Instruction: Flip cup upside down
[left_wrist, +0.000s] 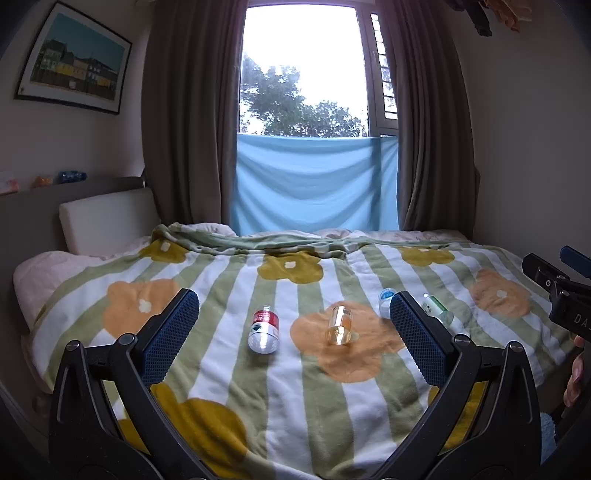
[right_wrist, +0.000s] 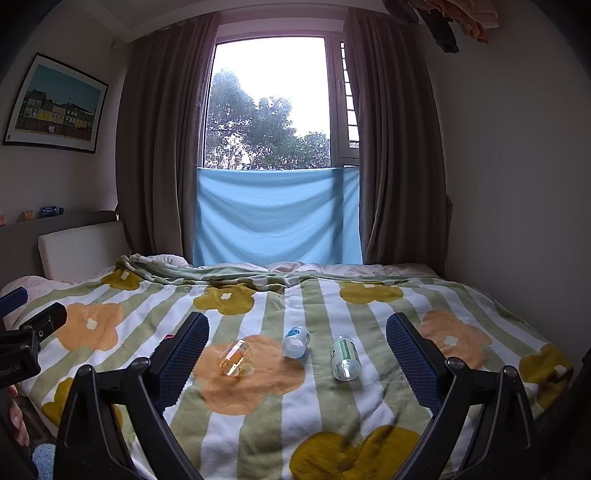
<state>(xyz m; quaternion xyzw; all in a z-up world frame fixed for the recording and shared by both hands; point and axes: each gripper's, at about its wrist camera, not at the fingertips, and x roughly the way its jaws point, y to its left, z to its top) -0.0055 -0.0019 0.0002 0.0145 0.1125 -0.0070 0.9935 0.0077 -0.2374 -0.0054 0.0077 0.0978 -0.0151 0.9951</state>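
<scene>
Several small clear cups lie on their sides on the flowered blanket (left_wrist: 295, 387). In the left wrist view a red-labelled cup (left_wrist: 263, 329) and an amber cup (left_wrist: 339, 325) lie ahead of my open left gripper (left_wrist: 295, 328); a blue-labelled cup (left_wrist: 386, 300) and a green-labelled cup (left_wrist: 437, 309) lie by its right finger. In the right wrist view the amber cup (right_wrist: 233, 357), blue-labelled cup (right_wrist: 295, 342) and green-labelled cup (right_wrist: 345, 358) lie ahead of my open right gripper (right_wrist: 297, 354). Both grippers are empty and hover above the bed's near edge.
The bed runs back to a window with brown curtains (left_wrist: 184, 129) and a hanging blue cloth (left_wrist: 314, 184). A white pillow (left_wrist: 107, 218) leans on the headboard at left. The right gripper's body (left_wrist: 561, 288) shows at the right edge of the left view.
</scene>
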